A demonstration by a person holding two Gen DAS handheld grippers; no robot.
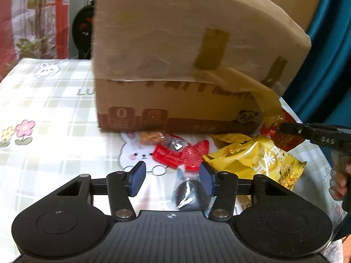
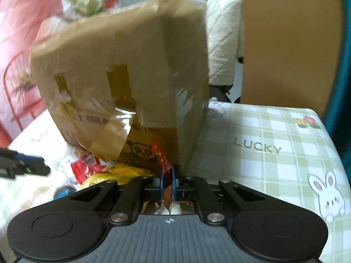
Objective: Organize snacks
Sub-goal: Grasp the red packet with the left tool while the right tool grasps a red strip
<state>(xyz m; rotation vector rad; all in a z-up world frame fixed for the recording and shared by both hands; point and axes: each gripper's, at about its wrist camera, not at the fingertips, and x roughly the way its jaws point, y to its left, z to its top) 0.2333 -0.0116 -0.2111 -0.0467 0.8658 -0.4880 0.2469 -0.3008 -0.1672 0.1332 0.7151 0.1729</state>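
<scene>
Snacks [image 1: 252,162] crowd box [image 1: 175,65] base, right gripper [image 2: 167,180] clenched on red packet [image 2: 163,162], left gripper [image 1: 172,178] released.

In front of you a taped brown cardboard box [image 1: 175,50] sits tipped up on the table, a loose strip of tan packing tape [image 1: 261,92] hanging off its lower edge. Snacks lie bunched at its foot: a crinkled yellow snack bag [image 1: 258,160] printed with white characters, a flat red plastic packet [image 1: 175,155] beside it, a small orange-brown snack piece [image 1: 151,137] just by the box, and a dark round sweet in clear wrap [image 1: 188,191]. A thin red-orange foil sachet [image 2: 167,186] stands on edge, pinched at the box's corner.
</scene>
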